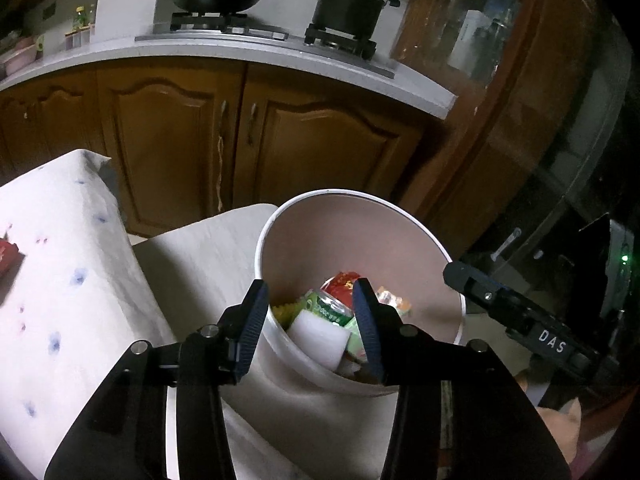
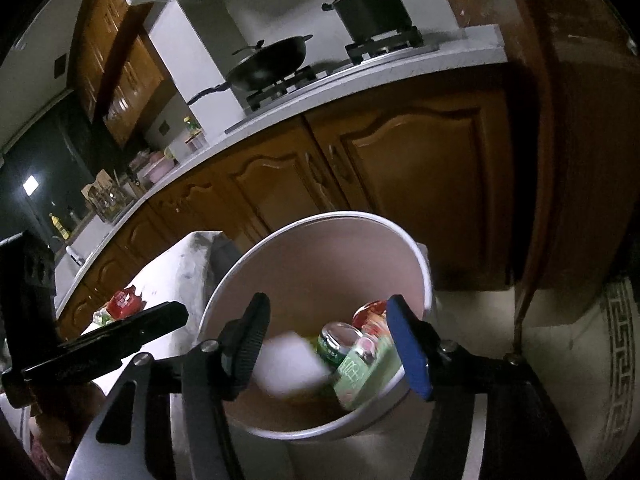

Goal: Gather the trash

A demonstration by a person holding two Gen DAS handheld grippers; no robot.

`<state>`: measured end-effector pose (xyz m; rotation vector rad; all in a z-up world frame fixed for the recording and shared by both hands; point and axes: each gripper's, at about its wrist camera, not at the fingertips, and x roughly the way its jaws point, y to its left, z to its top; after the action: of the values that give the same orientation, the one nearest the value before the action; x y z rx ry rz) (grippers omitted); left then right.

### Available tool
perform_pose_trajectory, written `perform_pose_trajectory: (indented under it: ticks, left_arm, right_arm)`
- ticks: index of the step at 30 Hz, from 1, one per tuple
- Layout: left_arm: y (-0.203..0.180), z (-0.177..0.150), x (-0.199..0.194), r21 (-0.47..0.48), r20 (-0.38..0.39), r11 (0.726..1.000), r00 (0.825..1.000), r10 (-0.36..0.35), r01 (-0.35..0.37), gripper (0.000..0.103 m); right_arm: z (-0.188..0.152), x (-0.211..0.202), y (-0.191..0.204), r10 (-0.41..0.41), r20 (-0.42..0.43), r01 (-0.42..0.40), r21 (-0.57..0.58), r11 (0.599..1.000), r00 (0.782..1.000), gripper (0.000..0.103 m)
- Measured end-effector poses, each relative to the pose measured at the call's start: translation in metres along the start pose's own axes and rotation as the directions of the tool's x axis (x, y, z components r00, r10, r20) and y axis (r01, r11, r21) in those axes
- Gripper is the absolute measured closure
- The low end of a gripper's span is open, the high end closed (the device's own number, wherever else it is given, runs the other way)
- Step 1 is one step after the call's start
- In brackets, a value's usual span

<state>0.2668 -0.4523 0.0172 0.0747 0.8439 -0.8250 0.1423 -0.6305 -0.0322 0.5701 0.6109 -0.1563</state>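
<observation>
Both grippers hang over the white trash bin, jaws wide open, nothing held: left gripper, right gripper. In the bin: green can, white foam block, red wrapper. Another red wrapper lies on the worktop, far left.

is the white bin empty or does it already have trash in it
Not empty. The white bin holds a green can, a white block and red and green wrappers at the bottom.

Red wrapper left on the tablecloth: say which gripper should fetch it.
Left, probably. The red wrapper lies on the tablecloth on that side, and the left gripper hangs open and empty over the bin; the right gripper is farther away.
</observation>
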Motion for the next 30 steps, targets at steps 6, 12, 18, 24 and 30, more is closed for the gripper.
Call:
perform_pose_trajectory:
  ticks: [6, 12, 18, 24, 30]
  left_arm:
    - [0.005, -0.005, -0.013, -0.012, 0.015, 1.0, 1.0, 0.004, -0.004, 0.056]
    - [0.011, -0.017, -0.033, -0.024, 0.045, 0.999, 0.998, 0.038, -0.037, 0.047]
    - [0.014, -0.032, -0.051, -0.02, 0.066, 0.997, 0.995, 0.072, -0.071, 0.039]
    - [0.02, -0.045, -0.065, -0.034, 0.072, 0.995, 0.993, 0.092, -0.09, 0.035]
    - [0.026, -0.058, -0.086, -0.033, 0.106, 0.992, 0.986, 0.126, -0.124, 0.018]
  right_arm:
    - [-0.001, -0.011, 0.002, 0.006, 0.022, -0.006, 0.013, 1.0, 1.0, 0.039]
    - [-0.006, -0.026, 0.01, 0.02, 0.065, -0.021, 0.014, 1.0, 0.998, 0.037]
    - [-0.013, -0.035, 0.024, 0.031, 0.073, -0.031, 0.0, 1.0, 0.997, 0.03]
    - [-0.025, -0.044, 0.038, 0.047, 0.084, -0.046, -0.011, 0.999, 0.995, 0.027]
    - [-0.035, -0.056, 0.055, 0.052, 0.101, -0.051, -0.014, 0.999, 0.993, 0.014]
